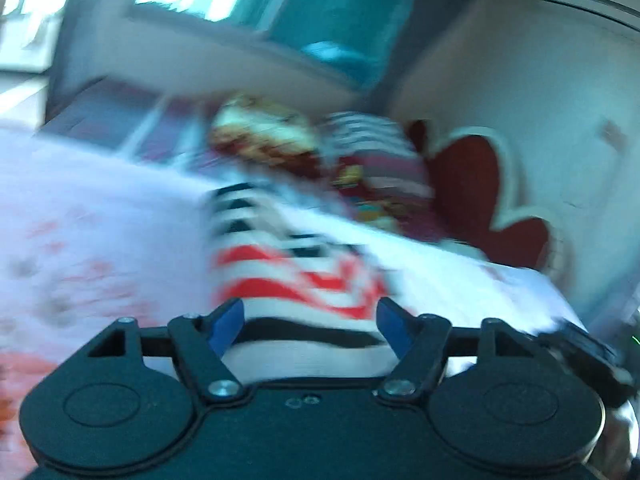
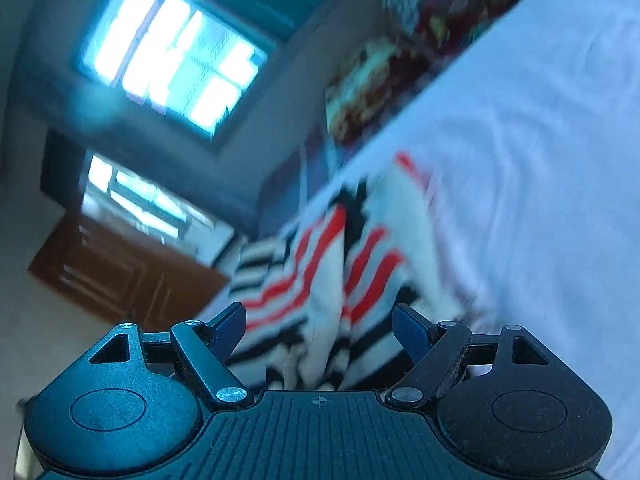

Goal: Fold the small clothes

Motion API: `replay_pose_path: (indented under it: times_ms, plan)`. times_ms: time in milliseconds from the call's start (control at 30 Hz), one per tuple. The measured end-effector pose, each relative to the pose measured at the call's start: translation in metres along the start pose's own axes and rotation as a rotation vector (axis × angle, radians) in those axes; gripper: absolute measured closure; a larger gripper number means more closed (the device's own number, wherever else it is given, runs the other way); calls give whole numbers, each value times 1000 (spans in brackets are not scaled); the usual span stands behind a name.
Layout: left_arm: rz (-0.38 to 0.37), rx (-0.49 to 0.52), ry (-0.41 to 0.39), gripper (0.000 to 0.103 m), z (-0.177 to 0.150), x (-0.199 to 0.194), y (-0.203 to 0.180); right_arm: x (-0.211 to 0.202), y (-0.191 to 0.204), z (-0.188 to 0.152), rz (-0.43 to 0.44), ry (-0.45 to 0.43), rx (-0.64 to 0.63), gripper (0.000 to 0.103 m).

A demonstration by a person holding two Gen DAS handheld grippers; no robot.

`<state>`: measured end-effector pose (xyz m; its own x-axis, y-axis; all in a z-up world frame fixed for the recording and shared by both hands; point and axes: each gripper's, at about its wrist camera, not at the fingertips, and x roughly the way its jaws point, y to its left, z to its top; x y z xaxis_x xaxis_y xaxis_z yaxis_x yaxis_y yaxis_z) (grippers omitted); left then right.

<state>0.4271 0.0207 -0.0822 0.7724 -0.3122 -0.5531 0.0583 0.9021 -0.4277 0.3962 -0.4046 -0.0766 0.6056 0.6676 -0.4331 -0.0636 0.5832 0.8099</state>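
Left wrist view: the picture is heavily blurred. The left gripper (image 1: 311,322) fills the lower edge, its two blue-tipped fingers (image 1: 228,322) spread wide apart and clamped on nothing. Between and just beyond them lies the task's garment, a small striped garment (image 1: 296,280) with black, white and red bands, resting on a bed covered by a pale sheet (image 1: 100,216) with faint reddish print. The cloth runs right up under the open jaws, which suggests the gripper is placed to take hold of its near edge for a fold. Further back, near the head of the bed, sits a pile of other clothes (image 1: 320,152), patterned and striped, probably waiting their turn. A red heart-shaped headboard (image 1: 480,188) with a white border stands against the wall. No brand, label or writing can be read; a yellow mark on one piled item is too blurred to make out.

Right wrist view: the camera is tilted steeply. The right gripper (image 2: 319,326) also has its fingers (image 2: 408,328) held apart, gripping nothing. The striped garment (image 2: 320,276) lies bunched and creased directly ahead of it on the bed's pale sheet (image 2: 540,160), reaching in between the open jaws. Beyond are a bright window (image 2: 172,56), a brown wooden door (image 2: 120,276) and the pile of other clothes (image 2: 372,84). Nothing legible here either.
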Motion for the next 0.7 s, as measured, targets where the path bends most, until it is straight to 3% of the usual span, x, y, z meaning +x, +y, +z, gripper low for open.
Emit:
replay_pose_path:
  times_ms: [100, 200, 367, 500, 567, 700]
  plan:
    - [52, -20, 79, 43, 1, 20, 30, 23, -2, -8, 11, 65, 28, 23]
    - [63, -24, 104, 41, -6, 27, 38, 43, -9, -9, 4, 105, 54, 24]
    - [52, -94, 97, 34, -14, 30, 46, 69, -1, -3, -10, 162, 30, 46]
    - [44, -101, 87, 34, -17, 16, 51, 91, 13, -5, -66, 192, -94, 48]
    - [38, -108, 60, 35, -13, 15, 55, 96, 25, -8, -114, 190, -209, 67]
    - [43, -78, 100, 36, -11, 26, 50, 96, 54, -24, -200, 156, -492, 78]
